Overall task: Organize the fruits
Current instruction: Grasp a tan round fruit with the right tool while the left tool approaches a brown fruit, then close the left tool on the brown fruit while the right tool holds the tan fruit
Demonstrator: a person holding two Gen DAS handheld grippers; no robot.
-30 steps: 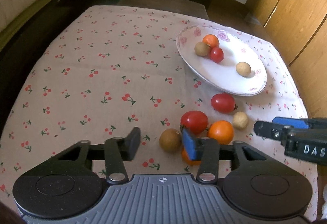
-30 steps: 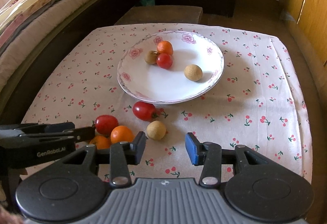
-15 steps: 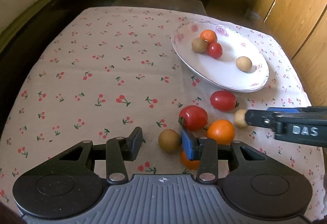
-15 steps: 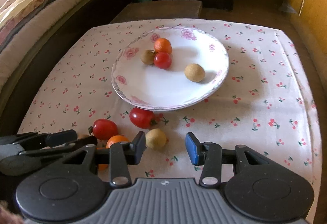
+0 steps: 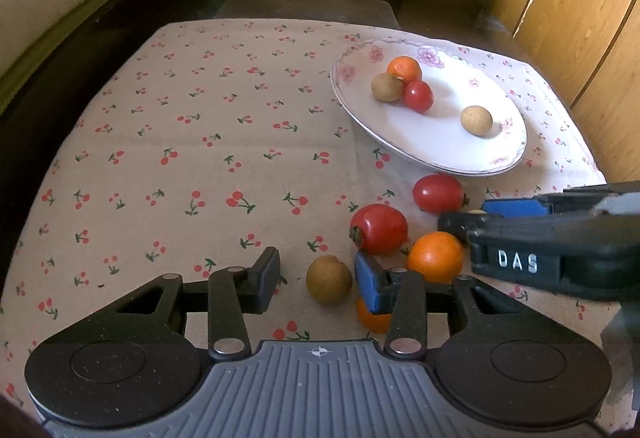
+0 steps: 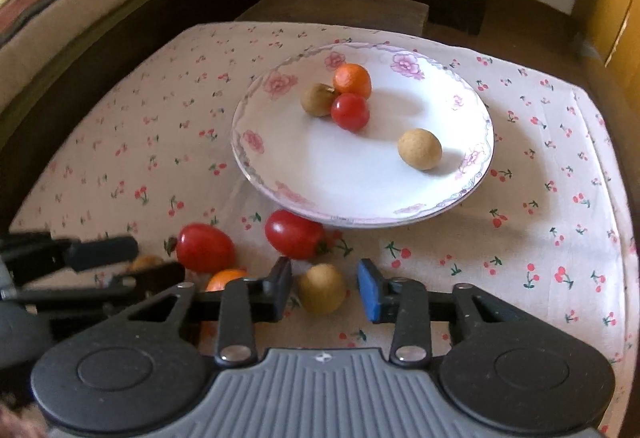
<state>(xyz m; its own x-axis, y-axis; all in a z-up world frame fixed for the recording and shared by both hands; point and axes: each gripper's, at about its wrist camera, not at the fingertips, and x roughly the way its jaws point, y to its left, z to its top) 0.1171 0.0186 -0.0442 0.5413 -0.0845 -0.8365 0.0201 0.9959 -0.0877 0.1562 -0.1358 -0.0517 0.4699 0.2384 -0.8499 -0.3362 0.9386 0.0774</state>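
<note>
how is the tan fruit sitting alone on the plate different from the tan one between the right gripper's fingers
The lone tan fruit lies on the white plate; the other tan fruit lies on the cherry-print cloth. Nothing stands near the plate one; the cloth one sits between the right gripper jaws, which are closing but not yet pressing. The plate one looks paler. Both are small, round and brownish.

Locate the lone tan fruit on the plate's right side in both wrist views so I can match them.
Left wrist: lone tan fruit upper right, on the plate, apart from the three-fruit cluster.
Right wrist: lone tan fruit centre right, near the plate's right rim.
Shared landmark: small red tomato in the cluster.
</note>
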